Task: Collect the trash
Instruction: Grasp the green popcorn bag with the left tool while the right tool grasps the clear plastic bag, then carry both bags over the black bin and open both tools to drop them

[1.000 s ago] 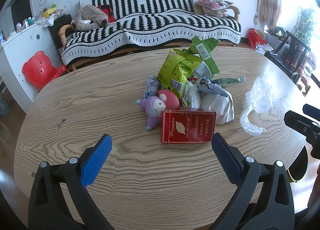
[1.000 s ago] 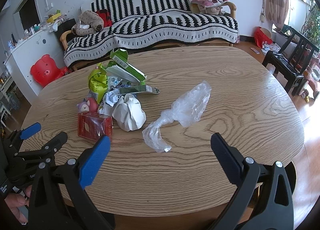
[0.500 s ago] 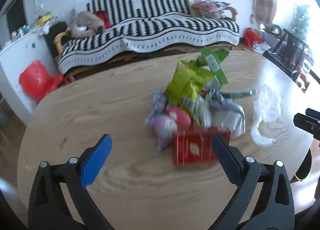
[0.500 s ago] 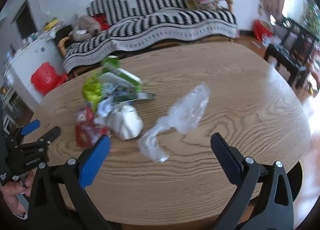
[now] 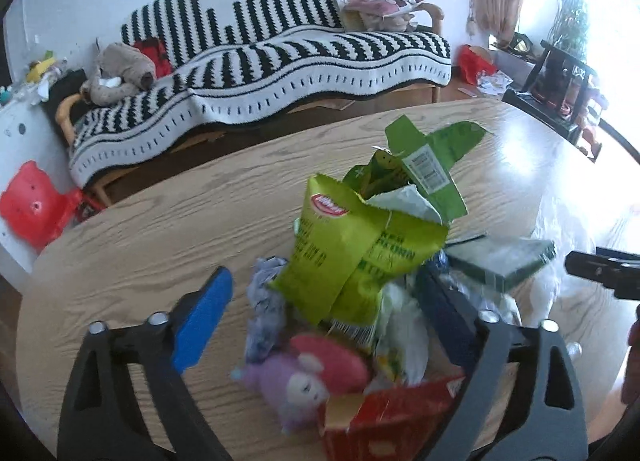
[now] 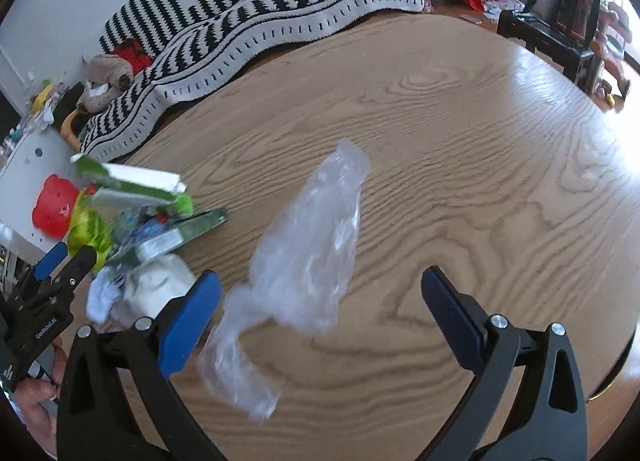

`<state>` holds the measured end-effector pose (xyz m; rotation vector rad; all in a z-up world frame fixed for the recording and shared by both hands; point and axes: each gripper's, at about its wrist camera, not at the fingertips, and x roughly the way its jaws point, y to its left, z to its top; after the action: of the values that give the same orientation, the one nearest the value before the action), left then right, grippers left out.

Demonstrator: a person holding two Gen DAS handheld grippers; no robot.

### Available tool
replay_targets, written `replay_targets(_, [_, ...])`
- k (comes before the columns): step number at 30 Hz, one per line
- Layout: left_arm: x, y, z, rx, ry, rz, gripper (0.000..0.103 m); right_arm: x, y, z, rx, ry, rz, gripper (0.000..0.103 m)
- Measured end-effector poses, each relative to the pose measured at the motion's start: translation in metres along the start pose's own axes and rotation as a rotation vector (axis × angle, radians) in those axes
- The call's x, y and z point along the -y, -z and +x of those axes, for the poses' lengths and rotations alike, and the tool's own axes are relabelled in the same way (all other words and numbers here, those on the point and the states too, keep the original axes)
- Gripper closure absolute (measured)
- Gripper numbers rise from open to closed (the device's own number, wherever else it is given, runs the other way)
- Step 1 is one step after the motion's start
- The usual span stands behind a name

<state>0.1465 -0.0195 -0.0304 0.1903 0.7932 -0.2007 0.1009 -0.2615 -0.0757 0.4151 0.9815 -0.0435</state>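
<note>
A trash pile lies on the oval wooden table (image 5: 140, 245): a green snack bag (image 5: 352, 245), a torn green carton (image 5: 432, 157), a flat dark green box (image 5: 500, 261), crumpled white paper (image 5: 400, 325), a red box (image 5: 384, 421) and a purple-pink plush toy (image 5: 300, 377). My left gripper (image 5: 322, 313) straddles the near part of the pile. Its jaws are closing, and the pads are not pressing on anything. A crumpled clear plastic bag (image 6: 312, 253) lies between the fingers of my open right gripper (image 6: 318, 321), untouched. The left gripper (image 6: 66, 261) also shows at the right wrist view's left edge.
A black-and-white striped sofa (image 5: 280, 53) stands behind the table, with a red plastic stool (image 5: 32, 205) at the left. A black chair (image 6: 560, 21) is at the far right. Bare tabletop (image 6: 500, 141) stretches right of the plastic bag.
Both grippers have moved forward and down. The left now sits over the trash pile with narrower jaws. The right has come down around the clear plastic bag.
</note>
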Motion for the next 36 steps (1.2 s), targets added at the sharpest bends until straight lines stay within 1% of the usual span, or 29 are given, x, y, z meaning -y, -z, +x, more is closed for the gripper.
replay_targets(1, [0.001,-0.001,0.006,-0.015,0.013,-0.002,0.032,0.002,-0.001,0.005,-0.009,-0.004,0.007,0.008])
replay_targets(2, [0.000,-0.003,0.010,-0.026,0.024,-0.005,0.037,0.003,-0.002,0.008,-0.013,-0.011,0.012,0.018])
replay_targets(3, [0.000,-0.002,0.012,-0.030,0.026,-0.014,0.039,0.004,-0.002,0.012,-0.023,-0.020,0.012,0.024])
replay_targets(4, [0.000,-0.003,0.011,-0.022,0.020,-0.026,0.041,0.003,-0.001,0.012,-0.016,-0.021,0.002,0.039])
replay_targets(5, [-0.001,-0.004,0.010,-0.021,0.023,-0.036,0.041,0.003,-0.001,0.011,-0.008,-0.027,-0.017,0.065])
replay_targets(6, [-0.003,-0.005,0.008,-0.022,0.030,-0.047,0.042,0.002,-0.001,0.009,-0.007,-0.045,-0.024,0.078])
replay_targets(7, [-0.005,-0.005,0.004,-0.015,0.030,-0.058,0.043,0.004,-0.001,0.006,0.000,-0.058,-0.028,0.083])
replay_targets(8, [-0.007,-0.006,-0.004,0.003,0.013,-0.061,0.043,0.005,-0.001,0.001,0.016,-0.056,-0.041,0.091])
replay_targets(10, [-0.011,-0.008,-0.017,0.026,-0.005,-0.064,0.043,0.006,0.000,-0.010,0.047,-0.060,-0.056,0.093])
replay_targets(13, [-0.019,-0.010,-0.040,0.062,-0.028,-0.102,0.043,0.012,-0.002,-0.036,0.108,-0.101,-0.051,0.093])
replay_targets(15, [-0.022,-0.011,-0.053,0.085,-0.035,-0.124,0.043,0.016,-0.002,-0.056,0.149,-0.113,-0.061,0.093])
replay_targets(18, [-0.011,-0.011,-0.072,0.106,-0.023,-0.128,0.043,0.032,-0.001,-0.088,0.215,-0.113,-0.062,0.093])
replay_targets(20, [0.005,-0.010,-0.081,0.111,0.007,-0.115,0.043,0.047,0.000,-0.106,0.252,-0.090,-0.057,0.093])
replay_targets(21, [0.017,-0.011,-0.084,0.113,0.032,-0.106,0.043,0.061,0.003,-0.118,0.272,-0.069,-0.055,0.093])
replay_targets(23, [0.047,-0.010,-0.091,0.113,0.097,-0.081,0.043,0.088,0.007,-0.137,0.309,-0.010,-0.048,0.093])
replay_targets(24, [0.067,-0.009,-0.095,0.111,0.136,-0.061,0.043,0.112,0.011,-0.150,0.337,0.037,-0.030,0.093])
replay_targets(25, [0.085,-0.008,-0.098,0.110,0.175,-0.038,0.043,0.127,0.016,-0.157,0.348,0.060,-0.014,0.093])
replay_targets(27, [0.136,-0.004,-0.106,0.111,0.258,0.033,0.043,0.171,0.024,-0.174,0.368,0.116,0.041,0.093])
replay_targets(28, [0.168,-0.001,-0.110,0.110,0.310,0.078,0.043,0.194,0.029,-0.181,0.370,0.147,0.069,0.093])
replay_targets(29, [0.188,0.003,-0.112,0.106,0.345,0.107,0.043,0.218,0.034,-0.188,0.373,0.179,0.103,0.093])
replay_targets(30, [0.217,0.009,-0.114,0.097,0.393,0.146,0.043,0.234,0.041,-0.192,0.374,0.200,0.127,0.093])
replay_targets(33, [0.294,0.028,-0.114,0.047,0.517,0.240,0.043,0.298,0.060,-0.197,0.333,0.276,0.205,0.093])
replay_targets(34, [0.313,0.035,-0.111,0.030,0.548,0.263,0.043,0.315,0.065,-0.194,0.304,0.287,0.225,0.093])
replay_targets(36, [0.365,0.056,-0.106,-0.014,0.621,0.332,0.043,0.347,0.075,-0.182,0.231,0.312,0.271,0.093])
